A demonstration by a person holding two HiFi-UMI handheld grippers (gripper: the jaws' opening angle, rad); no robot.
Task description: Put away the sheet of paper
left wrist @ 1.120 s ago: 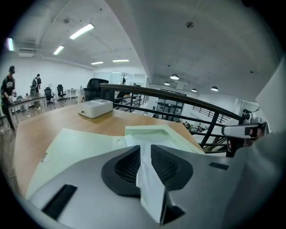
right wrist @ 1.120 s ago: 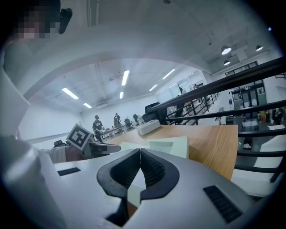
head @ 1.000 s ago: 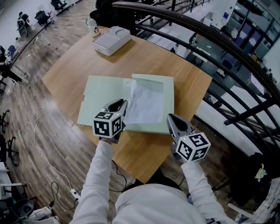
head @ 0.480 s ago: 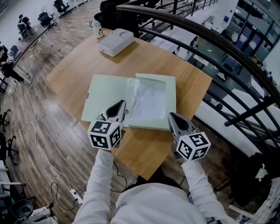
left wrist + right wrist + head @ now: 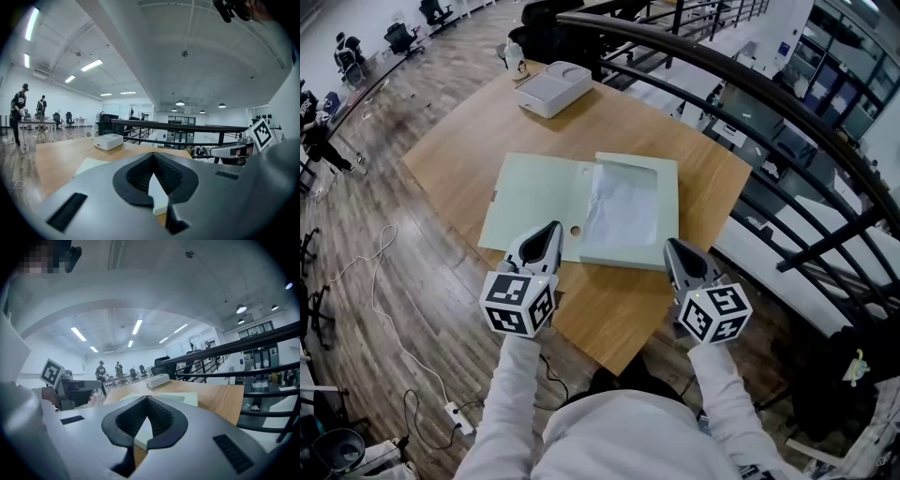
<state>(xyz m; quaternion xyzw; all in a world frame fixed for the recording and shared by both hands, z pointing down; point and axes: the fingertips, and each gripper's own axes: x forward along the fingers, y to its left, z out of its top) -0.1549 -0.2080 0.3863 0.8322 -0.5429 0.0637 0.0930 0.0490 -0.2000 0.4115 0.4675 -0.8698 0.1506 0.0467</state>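
Observation:
A pale green file folder lies open on the wooden table (image 5: 450, 155). Its flat lid (image 5: 530, 192) is on the left and its shallow tray (image 5: 667, 178) on the right. A white sheet of paper (image 5: 622, 206) rests inside the tray, slightly rumpled. My left gripper (image 5: 549, 230) is shut and empty, its tip over the lid's near edge by the finger hole. The right gripper (image 5: 671, 247) is also shut and empty, just short of the tray's near right corner. In the left gripper view the jaws (image 5: 153, 158) meet over the folder's edge (image 5: 89, 164).
A white box-shaped device (image 5: 553, 87) and a mug (image 5: 516, 56) stand at the table's far corner. A dark metal railing (image 5: 750, 75) runs along the right side, with a drop beyond it. The table's near edge is close to both grippers.
My left gripper has let go of the paper's left edge, shut, and drawn back toward me onto the lid. The paper now lies in the tray. The right gripper has barely moved.

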